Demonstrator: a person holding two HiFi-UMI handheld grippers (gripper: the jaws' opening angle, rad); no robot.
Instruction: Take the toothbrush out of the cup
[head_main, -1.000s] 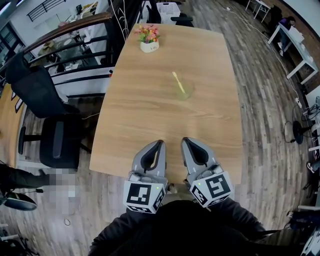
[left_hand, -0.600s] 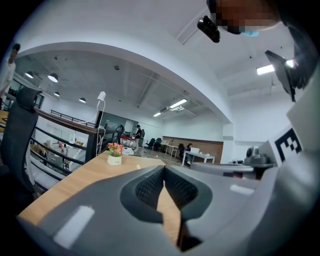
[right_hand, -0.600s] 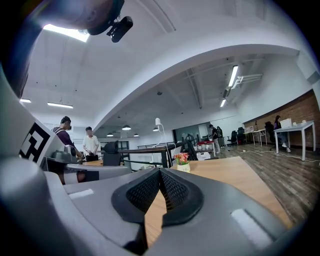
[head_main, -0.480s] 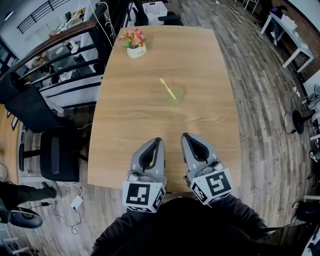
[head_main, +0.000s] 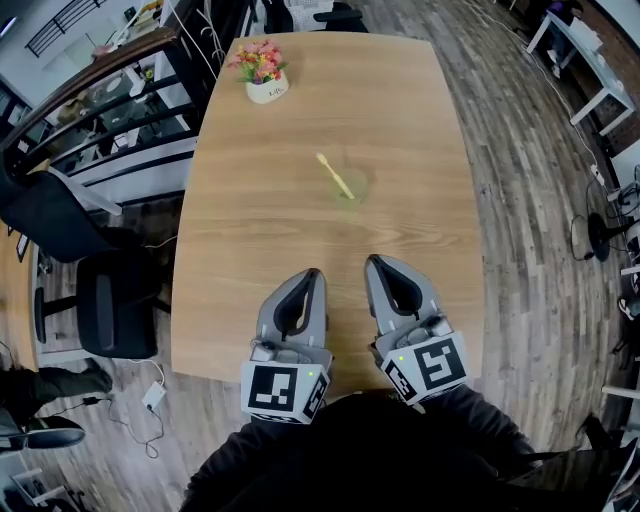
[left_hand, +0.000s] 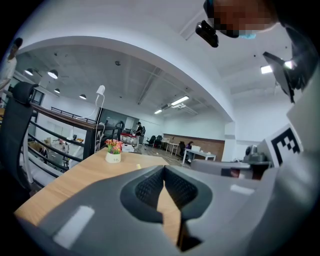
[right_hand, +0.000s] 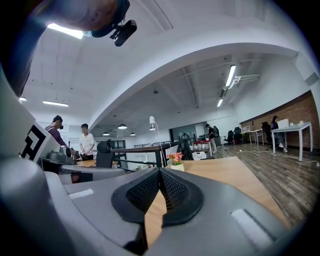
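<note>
A translucent greenish cup (head_main: 352, 187) stands near the middle of the wooden table (head_main: 250, 250). A yellow toothbrush (head_main: 333, 174) leans out of it toward the far left. In the left gripper view only the brush's yellow tip (left_hand: 138, 165) peeks over the jaws. My left gripper (head_main: 311, 273) and right gripper (head_main: 373, 261) hover side by side over the table's near edge, well short of the cup. Both are shut with nothing between the pads, as the left gripper (left_hand: 164, 168) and right gripper (right_hand: 160, 170) views show.
A white pot of pink and orange flowers (head_main: 261, 73) sits at the table's far left corner. A black office chair (head_main: 110, 300) and a dark railing (head_main: 110, 110) stand to the left of the table. Two people (right_hand: 86, 142) stand at a desk beyond.
Both grippers have advanced a little over the table's near edge toward the cup, staying shut. The cup and toothbrush have not moved on the table.
</note>
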